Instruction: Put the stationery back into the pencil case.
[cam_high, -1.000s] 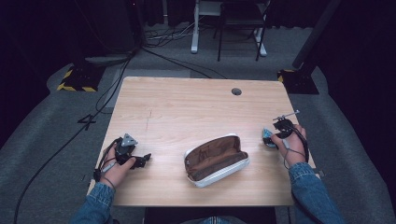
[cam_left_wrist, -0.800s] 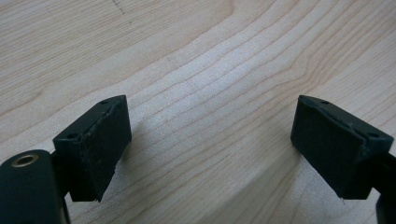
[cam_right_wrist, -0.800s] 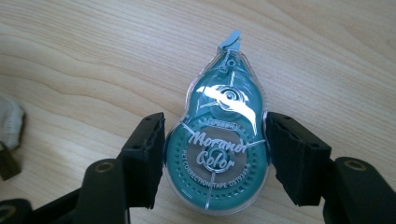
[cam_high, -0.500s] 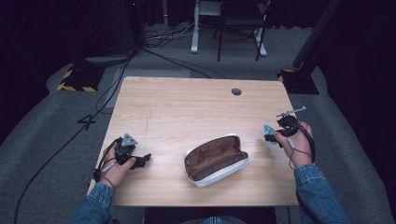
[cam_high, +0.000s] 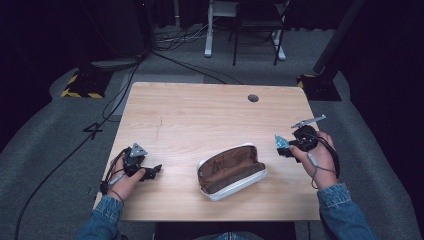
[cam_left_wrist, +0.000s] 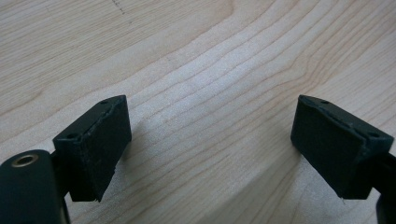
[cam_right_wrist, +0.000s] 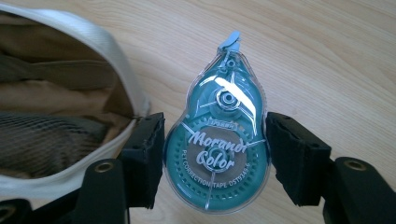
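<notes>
A teal correction tape dispenser (cam_right_wrist: 219, 140) sits between the two pads of my right gripper (cam_right_wrist: 215, 158), which is shut on it; in the high view the dispenser (cam_high: 281, 143) is held above the table's right edge by the right gripper (cam_high: 285, 146). An open pencil pouch (cam_high: 231, 171), white outside and brown inside, lies at the table's front middle, and its rim (cam_right_wrist: 116, 60) fills the upper left of the right gripper view. My left gripper (cam_high: 152, 171) rests at the front left of the wooden table (cam_high: 210, 115), jaws wide apart over bare wood (cam_left_wrist: 210, 130), nothing between them.
A round cable hole (cam_high: 253, 98) is near the table's far right edge. Cables (cam_high: 125, 85) run over the grey floor to the left, and a white-legged stand (cam_high: 240, 30) is beyond the table. The surroundings are dark.
My right hand has lifted the correction tape off the table and moved it slightly up and away from the front edge. The left hand and the pouch have stayed put.
</notes>
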